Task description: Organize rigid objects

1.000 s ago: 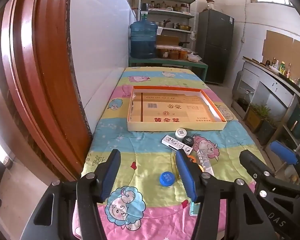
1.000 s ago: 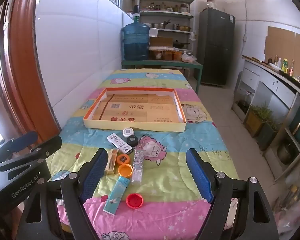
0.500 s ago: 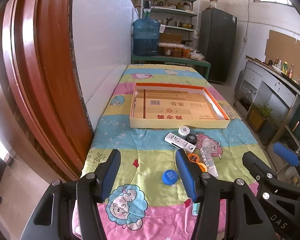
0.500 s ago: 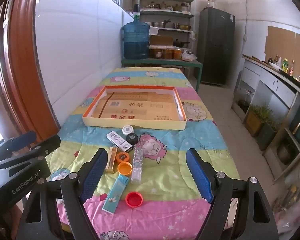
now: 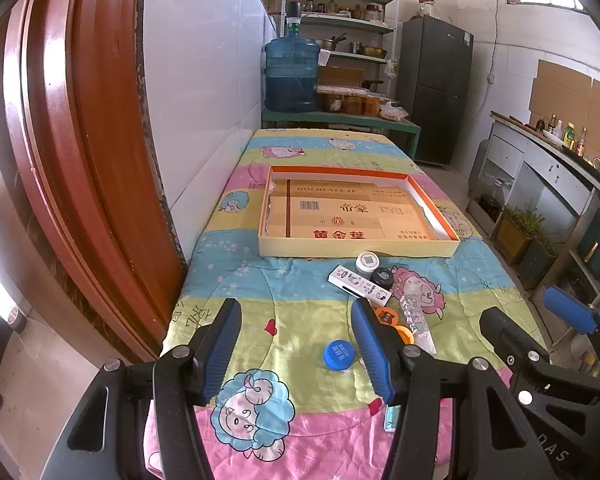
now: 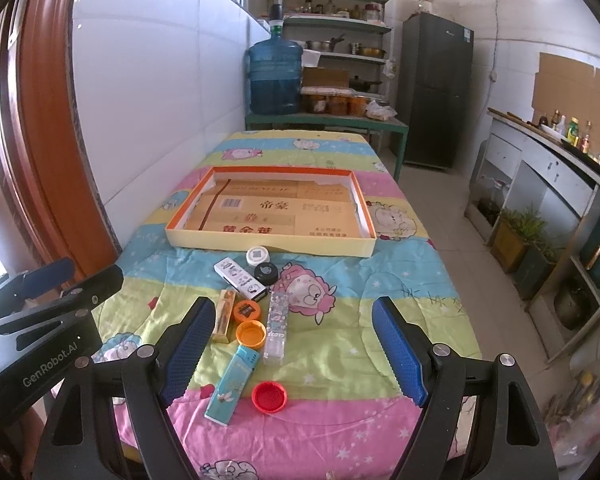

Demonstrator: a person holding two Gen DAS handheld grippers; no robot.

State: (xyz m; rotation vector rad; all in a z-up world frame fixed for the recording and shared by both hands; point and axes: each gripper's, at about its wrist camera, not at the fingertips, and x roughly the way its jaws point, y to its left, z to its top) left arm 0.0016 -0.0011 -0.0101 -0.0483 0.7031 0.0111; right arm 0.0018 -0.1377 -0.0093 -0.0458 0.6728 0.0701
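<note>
Small rigid items lie in a cluster on the cartoon-print tablecloth in front of a shallow cardboard tray. They include a white cap, a black cap, a white box, a gold box, two orange lids, a clear tube, a teal box and a red cap. A blue cap lies apart from them on the left. My left gripper hovers open over the near edge, the blue cap between its jaws' lines. My right gripper is open above the red cap, holding nothing.
A red-brown door frame and a white tiled wall border the table's left side. A water jug and shelves stand beyond the far end. A counter and floor planters line the right.
</note>
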